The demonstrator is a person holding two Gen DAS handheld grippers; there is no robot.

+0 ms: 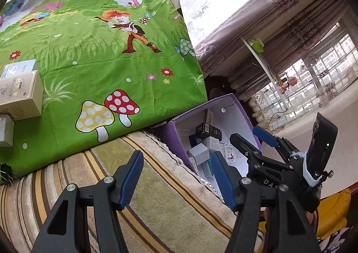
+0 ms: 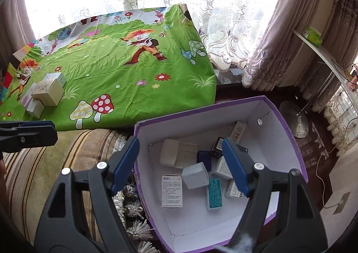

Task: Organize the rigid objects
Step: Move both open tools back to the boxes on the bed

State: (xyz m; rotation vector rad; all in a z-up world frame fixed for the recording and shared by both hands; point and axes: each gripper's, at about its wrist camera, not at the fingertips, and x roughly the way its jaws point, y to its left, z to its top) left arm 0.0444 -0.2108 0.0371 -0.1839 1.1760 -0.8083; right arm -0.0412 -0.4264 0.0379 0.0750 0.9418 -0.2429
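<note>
While both grippers gape empty, the right gripper (image 2: 179,163) hovers over small cardboard boxes (image 2: 194,174) inside the purple-rimmed white carton (image 2: 288,132); the left gripper (image 1: 176,177) hangs beside it.

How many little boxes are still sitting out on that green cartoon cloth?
4, maybe more hidden. They cluster at the cloth's left edge: a large beige box, a white box behind it, a small white box in front, and a pale box partly hidden at its left.

A home living room: lace curtains (image 2: 214,36) and heavy patterned drapes (image 2: 277,36) at the top of the frame, a striped carpet (image 1: 156,197) below, a cartoon-print cloth (image 2: 125,74) at centre.
</note>
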